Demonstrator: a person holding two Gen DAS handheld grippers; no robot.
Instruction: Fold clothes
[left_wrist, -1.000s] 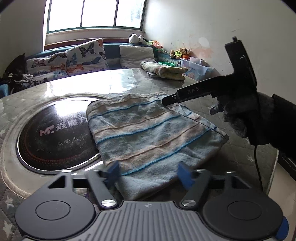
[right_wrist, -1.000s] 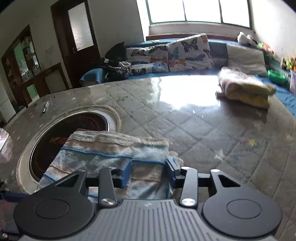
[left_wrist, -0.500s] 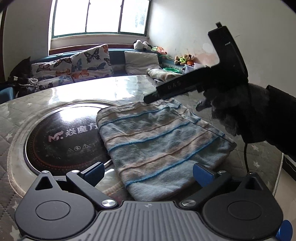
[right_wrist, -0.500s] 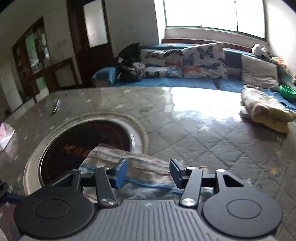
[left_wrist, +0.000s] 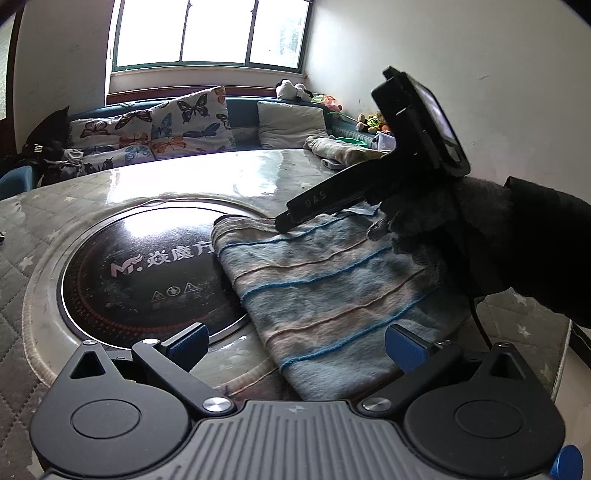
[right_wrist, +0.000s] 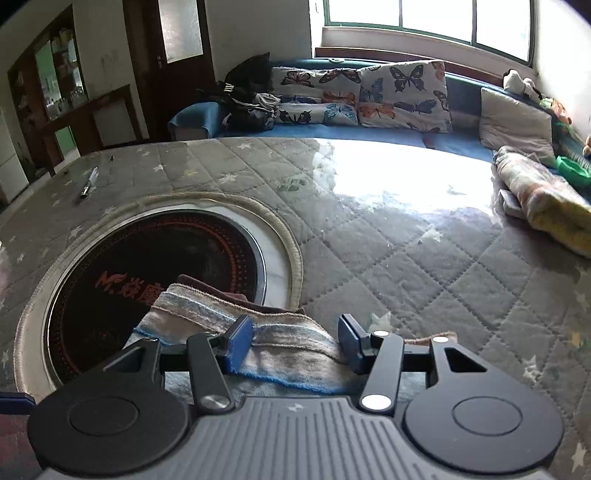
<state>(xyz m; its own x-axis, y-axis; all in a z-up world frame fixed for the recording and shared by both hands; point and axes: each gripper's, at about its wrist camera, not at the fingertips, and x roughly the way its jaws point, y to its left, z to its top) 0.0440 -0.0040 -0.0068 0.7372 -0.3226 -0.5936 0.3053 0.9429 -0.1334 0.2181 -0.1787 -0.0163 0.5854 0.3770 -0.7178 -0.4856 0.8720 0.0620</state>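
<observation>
- Terry cloth, pale blue with tan bands and thin bright-blue lines: the folded towel (left_wrist: 332, 291) lies flat on the desk (right_wrist: 406, 258), one side lapping over the round cooktop (left_wrist: 147, 266).
- Left claw (left_wrist: 295, 345) hangs just above the towel's near edge, its blue pads spread as wide as they go, one over the cooktop rim, the other over the towel's near right part; nothing is between them and they do not touch the cloth.
- Right claw (right_wrist: 293, 341) sits low over the towel's far edge, its jaws about half apart; cloth lies beneath and between the pads (right_wrist: 240, 341), but they do not press on it.
- In the left view the right claw's black body (left_wrist: 369, 184) reaches in from the right, its tip at the towel's far edge, held by a hand in a dark fuzzy glove (left_wrist: 443, 218).
- Desk cover is grey, quilted in diamonds with small pale stars, under a glossy sheet that mirrors the window (left_wrist: 210, 33).
- Cooktop is a smooth black glass disc with white lettering, ringed in metal and a braided trim.
- A second folded cloth (right_wrist: 543, 199), cream and yellow, lies well apart at the desk's far right.
- A pen (right_wrist: 88, 182) lies at the far left.
- Butterfly-print cushions (right_wrist: 369, 96) line a blue sofa (right_wrist: 369, 134) behind.
</observation>
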